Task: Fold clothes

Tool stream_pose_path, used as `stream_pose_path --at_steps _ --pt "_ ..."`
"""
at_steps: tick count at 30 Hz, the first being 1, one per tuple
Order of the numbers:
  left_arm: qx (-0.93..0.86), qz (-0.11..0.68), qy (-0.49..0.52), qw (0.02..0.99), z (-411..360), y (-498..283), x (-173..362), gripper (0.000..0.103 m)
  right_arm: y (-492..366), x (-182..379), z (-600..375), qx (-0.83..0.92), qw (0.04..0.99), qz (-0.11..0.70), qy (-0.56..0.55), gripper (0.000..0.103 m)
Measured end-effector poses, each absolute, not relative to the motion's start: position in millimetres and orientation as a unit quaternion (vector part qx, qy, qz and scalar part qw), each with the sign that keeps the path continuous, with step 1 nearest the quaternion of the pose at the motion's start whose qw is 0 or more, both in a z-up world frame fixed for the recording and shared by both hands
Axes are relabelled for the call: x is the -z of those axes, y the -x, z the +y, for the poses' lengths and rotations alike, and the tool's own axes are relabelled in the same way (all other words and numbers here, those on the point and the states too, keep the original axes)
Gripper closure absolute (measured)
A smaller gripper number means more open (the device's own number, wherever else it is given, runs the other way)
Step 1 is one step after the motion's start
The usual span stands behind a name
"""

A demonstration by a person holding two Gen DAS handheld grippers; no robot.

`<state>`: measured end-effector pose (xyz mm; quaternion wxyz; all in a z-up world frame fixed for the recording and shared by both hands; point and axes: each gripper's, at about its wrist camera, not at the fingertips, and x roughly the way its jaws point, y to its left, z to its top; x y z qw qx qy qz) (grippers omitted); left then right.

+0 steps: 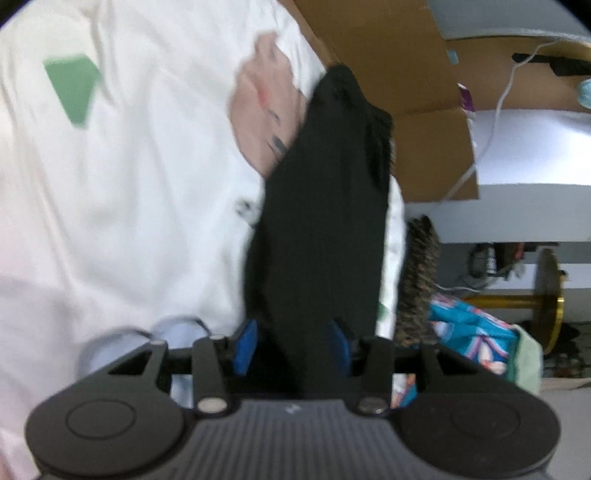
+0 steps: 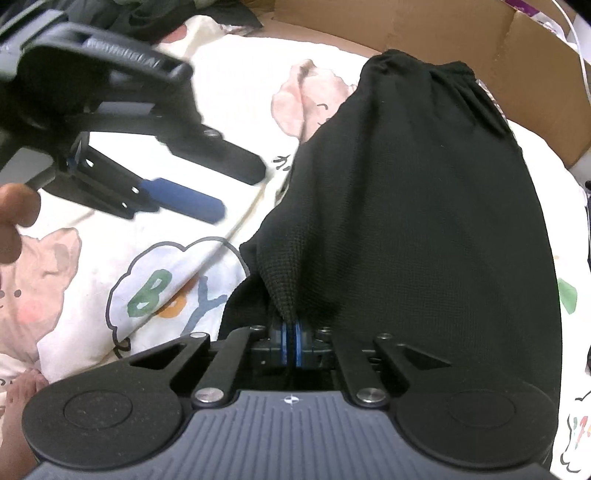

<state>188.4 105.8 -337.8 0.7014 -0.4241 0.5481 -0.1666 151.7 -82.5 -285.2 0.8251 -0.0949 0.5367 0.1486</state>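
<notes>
Black garment (image 2: 417, 206) pinched by steep-angled R gripper (image 2: 291, 343).

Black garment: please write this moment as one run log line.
black garment: on printed sheet | right tool: shut on garment edge | left tool: open, beside garment | fold: not finished

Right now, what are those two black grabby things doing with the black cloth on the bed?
A person is folding clothes with a tool in each hand. The right tool is shut on an edge of the black knit garment, which lies on a white cartoon-print sheet. The left tool is open, just beside the garment, holding nothing. A cardboard box sits behind.
</notes>
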Motion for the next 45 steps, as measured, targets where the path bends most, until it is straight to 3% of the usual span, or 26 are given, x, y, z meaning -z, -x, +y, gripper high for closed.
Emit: stream_pose_path --at_steps 13,25,28,30,31,33,42,45 --pt "0.196 0.571 0.233 0.763 54 -177 342 0.056 -151 279 -98 -0.144 0.827 0.539 0.069 0.096" --pt "0.209 0.515 0.185 0.810 35 -178 345 0.057 -150 275 -106 -0.146 0.826 0.542 0.045 0.096" --pt "0.208 0.497 0.187 0.821 35 -177 342 0.063 -150 274 -111 -0.150 0.822 0.548 0.031 0.094" --pt "0.211 0.488 0.192 0.825 38 -175 339 0.068 -148 267 -116 -0.167 0.822 0.544 0.022 0.090" --pt "0.213 0.484 0.194 0.826 39 -174 338 0.070 -148 262 -120 -0.171 0.825 0.539 0.016 0.076" --pt "0.215 0.479 0.195 0.829 41 -173 336 0.071 -145 252 -136 -0.171 0.833 0.526 -0.005 0.061" --pt "0.217 0.478 0.186 0.831 36 -175 337 0.072 -137 271 -241 -0.016 0.836 0.548 -0.017 0.061" --pt "0.219 0.481 0.191 0.827 36 -176 339 0.087 -134 278 -271 0.027 0.833 0.551 -0.035 0.061"
